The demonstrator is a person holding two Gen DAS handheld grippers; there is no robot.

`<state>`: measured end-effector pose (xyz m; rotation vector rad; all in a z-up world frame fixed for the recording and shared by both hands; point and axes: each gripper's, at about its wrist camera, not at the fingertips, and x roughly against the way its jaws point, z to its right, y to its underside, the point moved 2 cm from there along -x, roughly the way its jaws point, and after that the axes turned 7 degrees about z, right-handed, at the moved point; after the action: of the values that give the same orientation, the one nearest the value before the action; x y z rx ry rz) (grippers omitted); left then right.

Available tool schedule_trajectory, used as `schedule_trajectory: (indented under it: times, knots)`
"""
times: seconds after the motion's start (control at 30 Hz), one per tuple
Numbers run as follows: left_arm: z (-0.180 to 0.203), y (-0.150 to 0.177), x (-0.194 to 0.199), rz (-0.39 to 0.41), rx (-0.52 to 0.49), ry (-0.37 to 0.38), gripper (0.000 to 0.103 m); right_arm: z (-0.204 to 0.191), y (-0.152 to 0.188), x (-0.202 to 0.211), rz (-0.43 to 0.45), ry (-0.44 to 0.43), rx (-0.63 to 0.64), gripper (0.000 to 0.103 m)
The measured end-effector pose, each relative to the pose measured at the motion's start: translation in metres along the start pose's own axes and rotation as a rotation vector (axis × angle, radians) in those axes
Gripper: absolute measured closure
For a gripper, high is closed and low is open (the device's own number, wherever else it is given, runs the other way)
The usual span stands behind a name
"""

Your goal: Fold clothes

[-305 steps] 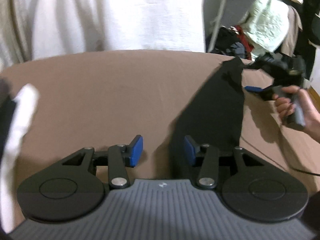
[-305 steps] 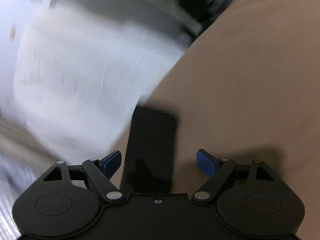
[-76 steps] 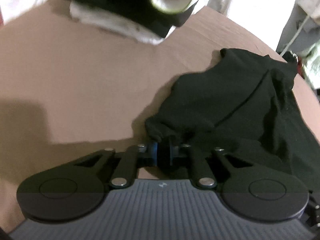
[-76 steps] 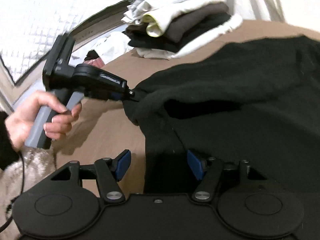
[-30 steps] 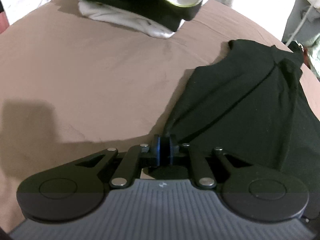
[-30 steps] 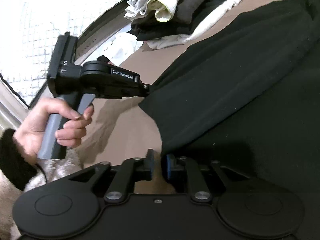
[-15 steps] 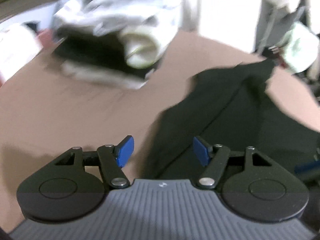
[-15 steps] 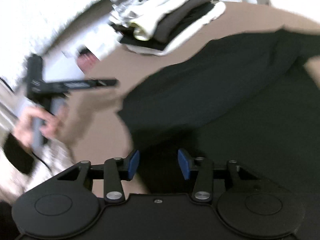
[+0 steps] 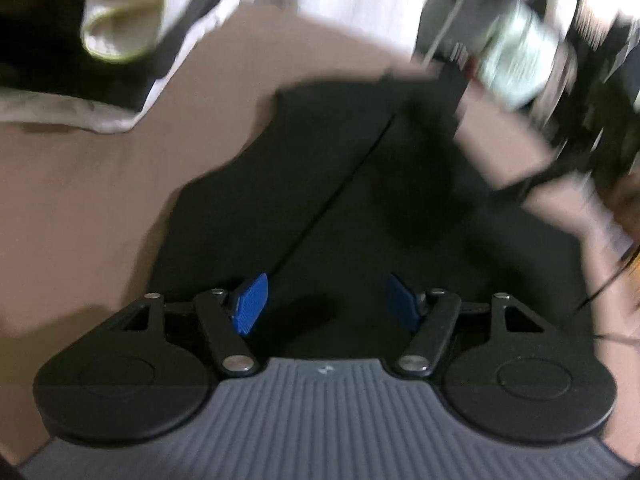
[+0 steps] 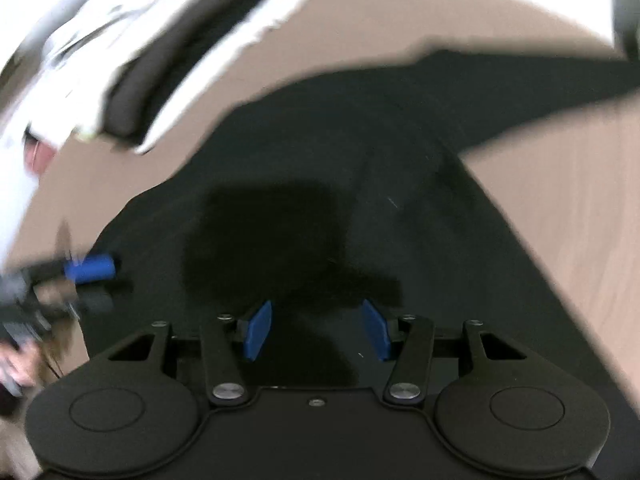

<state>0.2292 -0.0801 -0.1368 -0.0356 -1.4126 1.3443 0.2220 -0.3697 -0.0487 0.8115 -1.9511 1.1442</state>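
My left gripper (image 9: 326,306) and right gripper (image 10: 316,332) are both wide apart over the flat black shirt (image 9: 360,200). Next I think I pinch a sleeve and fold it in.

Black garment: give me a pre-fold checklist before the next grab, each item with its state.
1. Left gripper open, holding nothing: ok.
2. Right gripper open, holding nothing: ok.
3. Black garment spread on the brown surface: ok.
4. Garment free of wrinkles: cannot tell, both views are blurred.
5. Garment apart from the stack of folded clothes: ok, brown surface shows between them.
6. Sleeve tucked in: not ok, it stretches out to the side.
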Motion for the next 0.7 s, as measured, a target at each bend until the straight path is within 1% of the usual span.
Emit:
schedule_trajectory:
  times: [0.03, 0.1, 0.17, 0.23, 0.27, 0.33, 0.37, 0.4, 0.43, 0.47, 0.5, 0.53, 0.6, 0.67, 0.7]
  knots:
    - [0.001, 0.0, -0.005, -0.012, -0.033, -0.008, 0.037, 0.009, -0.002, -0.004, 0.01, -0.031, -0.057, 0.047]
    - [-0.001, -0.003, -0.014, -0.025, -0.006, 0.05, 0.037, 0.026, -0.006, -0.012, 0.034, -0.089, -0.159, 0.047]
    - [-0.004, -0.002, -0.017, -0.027, 0.026, 0.103, 0.038, 0.035, -0.014, -0.021, 0.068, -0.113, -0.197, 0.047]
    - [-0.006, 0.003, -0.015, -0.026, 0.033, 0.124, 0.044, 0.041, -0.02, -0.033, 0.082, -0.097, -0.193, 0.047]
    - [-0.008, 0.005, -0.014, -0.027, 0.039, 0.128, 0.048, 0.045, -0.023, -0.037, 0.097, -0.086, -0.193, 0.047]
    - [-0.013, 0.007, -0.011, -0.032, 0.057, 0.143, 0.068, 0.051, -0.029, -0.045, 0.13, -0.065, -0.194, 0.047]
    - [-0.016, 0.007, -0.011, -0.04, 0.075, 0.143, 0.072, 0.054, -0.033, -0.046, 0.159, -0.059, -0.197, 0.047]
    - [-0.019, 0.007, -0.012, -0.048, 0.094, 0.141, 0.085, 0.056, -0.037, -0.046, 0.189, -0.054, -0.196, 0.049]
    - [-0.02, 0.006, -0.014, -0.057, 0.113, 0.136, 0.098, 0.057, -0.041, -0.044, 0.222, -0.053, -0.18, 0.054]
    - [-0.021, 0.005, -0.013, -0.057, 0.136, 0.145, 0.098, 0.057, -0.046, -0.04, 0.259, -0.059, -0.159, 0.081]
    - [-0.022, 0.003, -0.011, -0.054, 0.162, 0.159, 0.098, 0.055, -0.051, -0.035, 0.302, -0.079, -0.146, 0.097]
    - [-0.023, 0.002, -0.009, -0.05, 0.187, 0.173, 0.099, 0.054, -0.055, -0.031, 0.341, -0.103, -0.143, 0.097]
    - [-0.016, -0.002, 0.005, -0.011, 0.168, 0.189, 0.099, 0.054, -0.062, -0.024, 0.396, -0.165, -0.171, 0.098]
    - [-0.007, -0.005, 0.02, 0.033, 0.14, 0.202, 0.099, 0.046, -0.069, -0.017, 0.419, -0.173, -0.135, 0.098]
    - [-0.005, -0.005, 0.022, 0.04, 0.132, 0.2, 0.099, 0.043, -0.073, -0.015, 0.427, -0.167, -0.116, 0.097]
